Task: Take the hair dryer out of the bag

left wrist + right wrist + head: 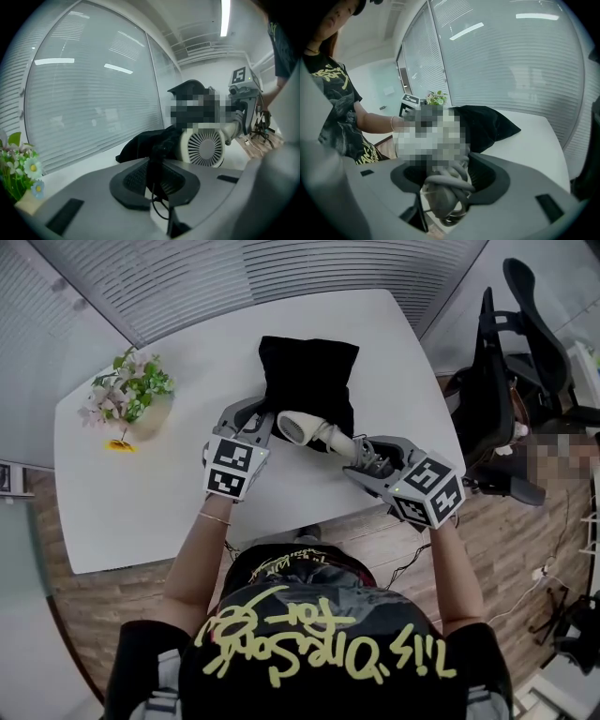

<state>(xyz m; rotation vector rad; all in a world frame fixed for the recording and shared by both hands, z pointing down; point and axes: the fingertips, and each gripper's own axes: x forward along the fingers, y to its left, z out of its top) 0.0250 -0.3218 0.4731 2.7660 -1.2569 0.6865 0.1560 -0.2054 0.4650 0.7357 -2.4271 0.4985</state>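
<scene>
Hard, smooth, likely light hair dryer (298,426) clamped at its cord-wrapped handle (342,442) by the right tongs (446,182), a good grippy spot; soft black bag (309,367) pinched in shut left tongs (157,171)

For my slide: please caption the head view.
Left tool pinches the black bag while right tool grips the hair dryer.

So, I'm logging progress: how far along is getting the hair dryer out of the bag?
Done: the hair dryer shows mostly outside the black bag. In hand: right gripper clamps its cord-wrapped handle, left gripper pinches the bag fabric. Left: probably pulling it fully clear.
</scene>
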